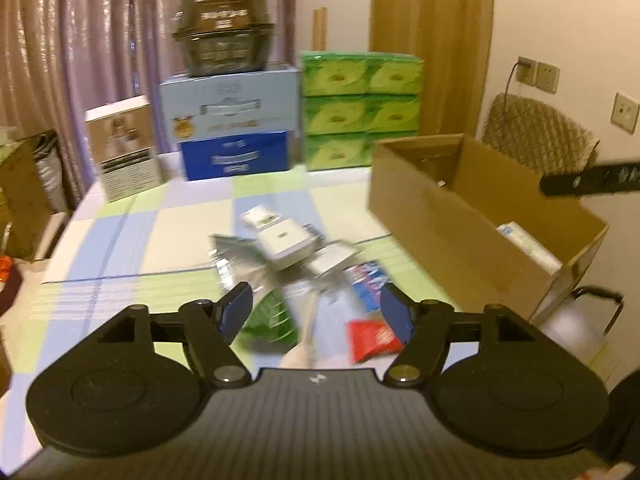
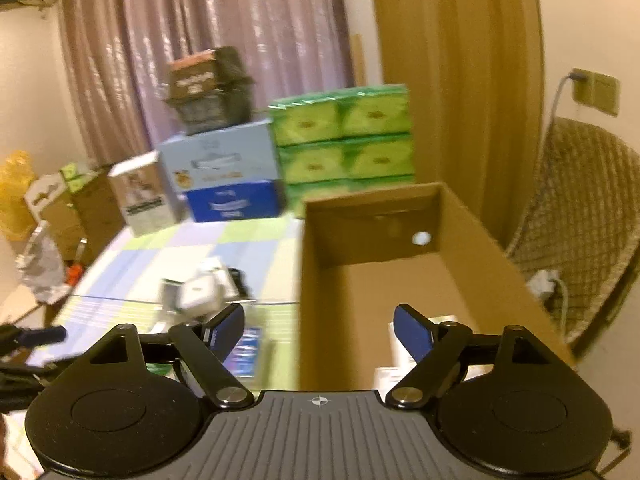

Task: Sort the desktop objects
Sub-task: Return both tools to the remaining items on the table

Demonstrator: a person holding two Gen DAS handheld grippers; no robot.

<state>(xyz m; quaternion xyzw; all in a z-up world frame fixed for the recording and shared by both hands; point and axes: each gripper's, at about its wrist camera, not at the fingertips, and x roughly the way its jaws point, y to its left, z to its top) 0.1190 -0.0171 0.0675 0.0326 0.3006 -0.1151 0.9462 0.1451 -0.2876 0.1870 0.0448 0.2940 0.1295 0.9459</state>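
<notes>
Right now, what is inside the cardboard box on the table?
The cardboard box holds white packages at its near end, partly hidden behind the right gripper. The far floor looks bare; the contents are too blurred to name.

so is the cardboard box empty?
No. The cardboard box is open-topped, with a white packet lying inside it.

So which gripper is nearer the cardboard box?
Right. The right gripper hangs at the cardboard box's open top; the left gripper hovers over the pile beside it.

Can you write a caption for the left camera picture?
Open left gripper hovers over a messy pile of packets beside a cardboard box.
</notes>
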